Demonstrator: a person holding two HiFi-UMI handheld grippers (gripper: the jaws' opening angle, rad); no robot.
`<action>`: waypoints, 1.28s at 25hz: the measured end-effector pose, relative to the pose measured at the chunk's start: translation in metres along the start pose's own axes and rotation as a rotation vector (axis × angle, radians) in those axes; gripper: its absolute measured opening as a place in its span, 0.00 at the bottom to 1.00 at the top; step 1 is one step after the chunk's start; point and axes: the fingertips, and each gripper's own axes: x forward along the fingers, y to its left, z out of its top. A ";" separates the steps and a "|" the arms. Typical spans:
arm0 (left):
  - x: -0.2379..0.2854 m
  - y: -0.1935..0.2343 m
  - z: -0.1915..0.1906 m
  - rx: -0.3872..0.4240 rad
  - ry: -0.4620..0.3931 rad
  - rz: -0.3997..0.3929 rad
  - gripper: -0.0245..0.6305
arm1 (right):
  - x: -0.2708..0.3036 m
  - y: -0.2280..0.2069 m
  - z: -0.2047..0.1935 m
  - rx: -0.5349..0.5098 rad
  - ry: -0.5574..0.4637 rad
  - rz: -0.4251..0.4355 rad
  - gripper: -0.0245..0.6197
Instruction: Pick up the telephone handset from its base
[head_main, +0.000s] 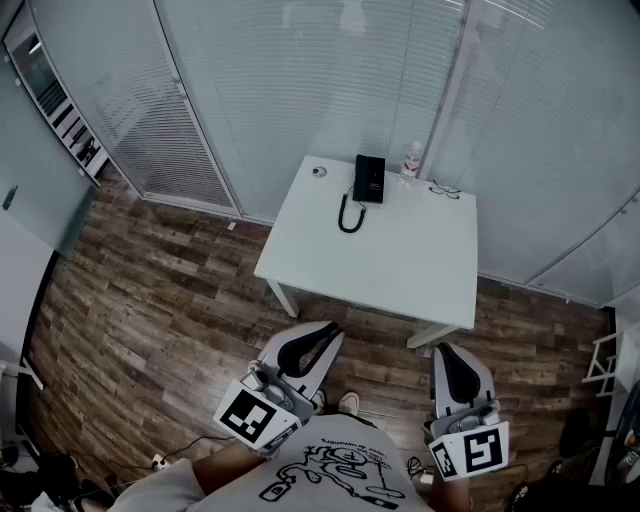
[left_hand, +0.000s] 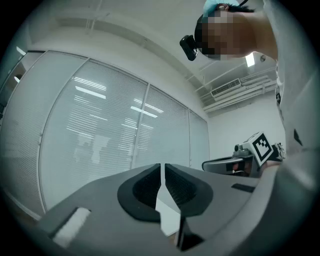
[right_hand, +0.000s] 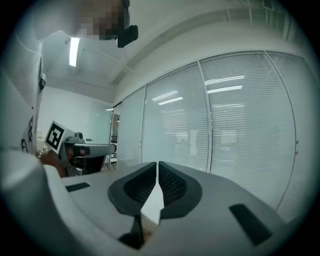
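You're holding the grey left gripper (head_main: 322, 335) and right gripper (head_main: 446, 352) shut, empty; reaching the black telephone handset (head_main: 362, 180) on the white table (head_main: 400, 270) comes next.

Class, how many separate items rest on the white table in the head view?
4: a black telephone at the far edge, a bottle just right of it, glasses further right, and a small round thing near the far left corner. None seems hidden.

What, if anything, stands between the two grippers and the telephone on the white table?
Nothing visible does. The left gripper and right gripper hang short of the white table; only bare tabletop lies before the telephone. The bottle and glasses sit to its right, off the path.
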 end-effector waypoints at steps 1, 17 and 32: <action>0.002 0.001 0.001 -0.001 -0.001 0.003 0.07 | -0.001 -0.002 -0.001 -0.002 0.001 0.001 0.06; 0.049 -0.043 -0.015 -0.021 0.021 -0.015 0.08 | -0.022 -0.047 -0.011 0.051 -0.039 0.029 0.06; 0.070 -0.030 -0.037 -0.082 0.058 0.013 0.08 | 0.004 -0.063 -0.028 0.102 -0.016 0.069 0.06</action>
